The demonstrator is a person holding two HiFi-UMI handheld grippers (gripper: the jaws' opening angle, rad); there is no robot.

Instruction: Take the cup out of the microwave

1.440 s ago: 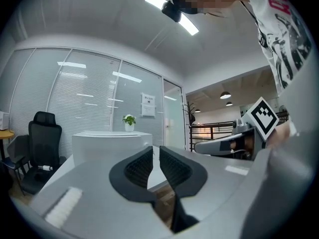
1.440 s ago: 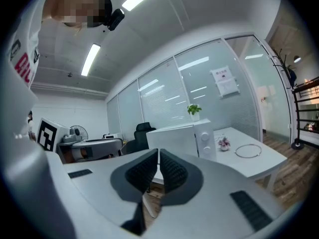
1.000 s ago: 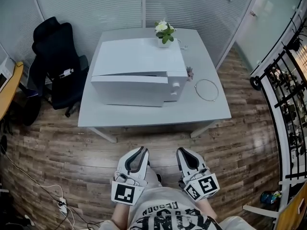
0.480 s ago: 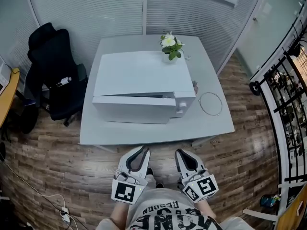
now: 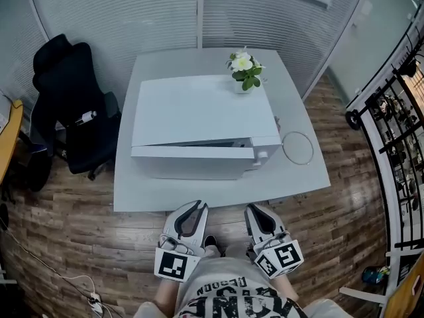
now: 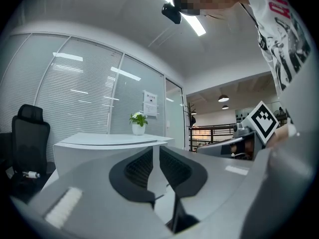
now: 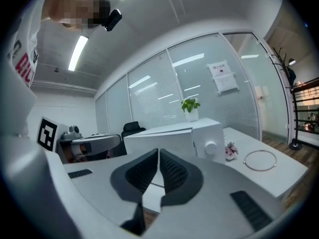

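A white microwave (image 5: 205,121) stands on the grey table (image 5: 199,194), its door (image 5: 192,153) slightly ajar along the front, with a round knob (image 5: 263,156) at the right end. No cup shows in any view; the inside is hidden. Both grippers are held close to the person's body, just short of the table's front edge. The left gripper (image 5: 197,205) has only a thin slit between its pads and nothing in it. The right gripper (image 5: 255,207) is shut and empty. The left gripper (image 6: 156,148) and right gripper (image 7: 158,151) both point level at the microwave (image 7: 199,133).
A potted white flower (image 5: 244,68) sits on the microwave's far right corner. A thin wire ring (image 5: 298,148) lies on the table to the right, by a small pink thing (image 7: 230,151). A black office chair (image 5: 66,105) stands left, a black railing (image 5: 391,124) right, glass partitions behind.
The person has walked toward the table with both grippers, so the table and microwave now lie nearer and lower in the head view. The jaws look unchanged.
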